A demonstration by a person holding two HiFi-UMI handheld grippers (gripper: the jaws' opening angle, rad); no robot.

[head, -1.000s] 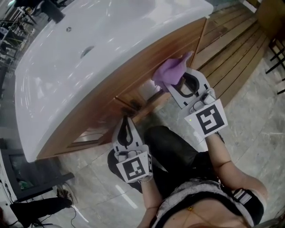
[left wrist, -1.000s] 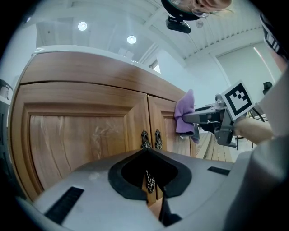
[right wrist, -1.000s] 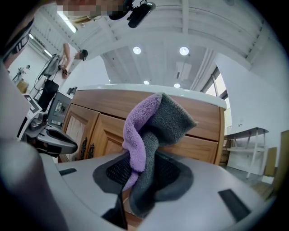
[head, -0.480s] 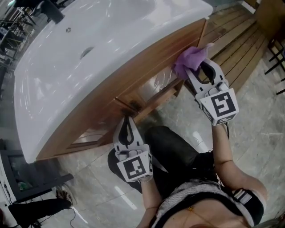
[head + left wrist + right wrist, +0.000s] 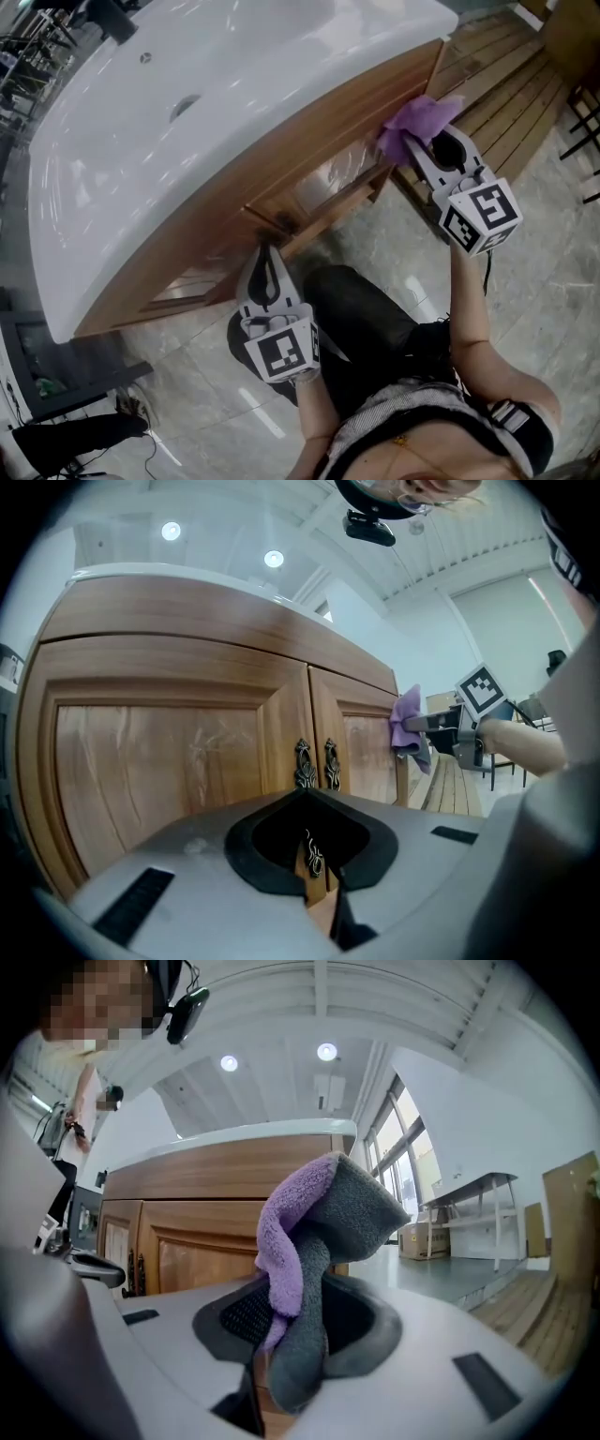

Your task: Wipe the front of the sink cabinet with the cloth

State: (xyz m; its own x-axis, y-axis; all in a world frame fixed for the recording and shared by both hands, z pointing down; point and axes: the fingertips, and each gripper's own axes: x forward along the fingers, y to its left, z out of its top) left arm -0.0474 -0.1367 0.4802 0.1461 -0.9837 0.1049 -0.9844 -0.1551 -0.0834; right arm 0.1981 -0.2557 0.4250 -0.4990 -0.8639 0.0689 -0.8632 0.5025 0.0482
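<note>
Right gripper, clamped on the purple cloth, holds it against the upper right corner of the cabinet while our left gripper hangs empty, jaws together; we judge most of the front is left to wipe.

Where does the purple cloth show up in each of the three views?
Head view: upper right, the cloth in the right claw, at the cabinet front's right end.
Left gripper view: right of centre, cloth against the cabinet's right edge.
Right gripper view: centre, cloth clamped between the jaws.
Shared landmark: the wooden cabinet front.
</note>
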